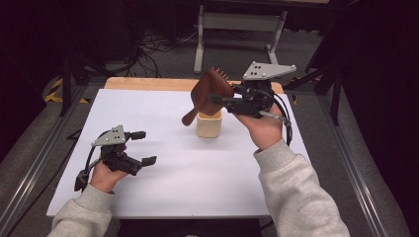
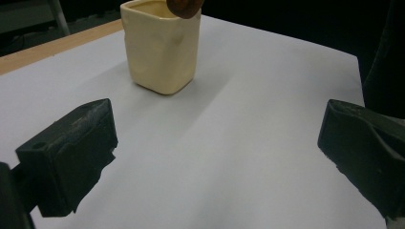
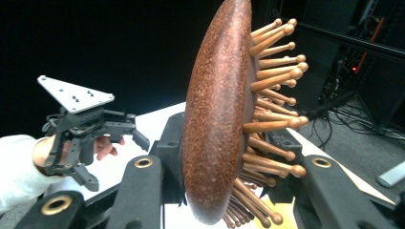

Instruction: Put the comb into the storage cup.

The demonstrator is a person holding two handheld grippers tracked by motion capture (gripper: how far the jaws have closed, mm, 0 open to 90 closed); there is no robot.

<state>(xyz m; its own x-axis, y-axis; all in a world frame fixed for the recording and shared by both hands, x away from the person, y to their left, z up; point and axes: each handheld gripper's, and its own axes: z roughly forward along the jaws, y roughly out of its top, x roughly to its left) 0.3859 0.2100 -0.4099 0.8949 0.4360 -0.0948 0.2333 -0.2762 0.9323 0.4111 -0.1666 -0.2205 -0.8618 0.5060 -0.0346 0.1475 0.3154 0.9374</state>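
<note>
Right gripper clenched on brown hairbrush above cream cup; handle tip cut off in left gripper view. Left gripper released, empty, near left.

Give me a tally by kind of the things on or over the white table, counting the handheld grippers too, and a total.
Wooden hairbrush with wooden pins: 1
Cream square cup: 1
Handheld grippers: 2, the left gripper open and the right gripper shut on the hairbrush
Total: 4

White table top — one cream cup standing on it.
</note>
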